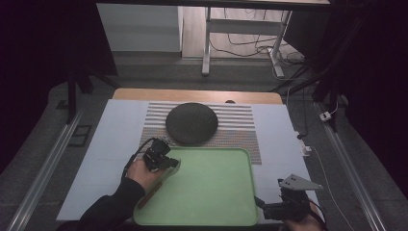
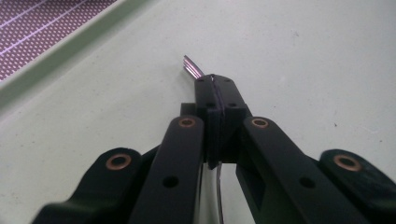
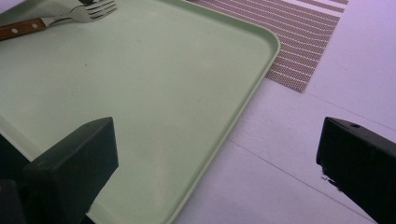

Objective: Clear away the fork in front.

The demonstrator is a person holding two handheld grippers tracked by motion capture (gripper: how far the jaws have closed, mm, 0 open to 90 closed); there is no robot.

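The fork (image 3: 70, 17), steel tines on a wooden handle, lies at the 9 o'clock edge of the green tray (image 1: 211, 192) in the high view, handle trailing toward 7 o'clock. By its build it should handle as light and rigid, not fragile; the polished metal looks slippery, so the riveted wooden handle or the flat neck is the safer place to take hold. The left gripper (image 2: 214, 86) has its jaws fully closed on the fork's thin metal part, the tips of the tines (image 2: 191, 65) projecting just beyond them over the tray floor. The right gripper (image 3: 219, 154) rests at the tray's 4 o'clock corner, jaws spread wide and holding nothing. A dark round mat (image 1: 191, 123) sits at 12 o'clock on the striped placemat (image 1: 240, 125).
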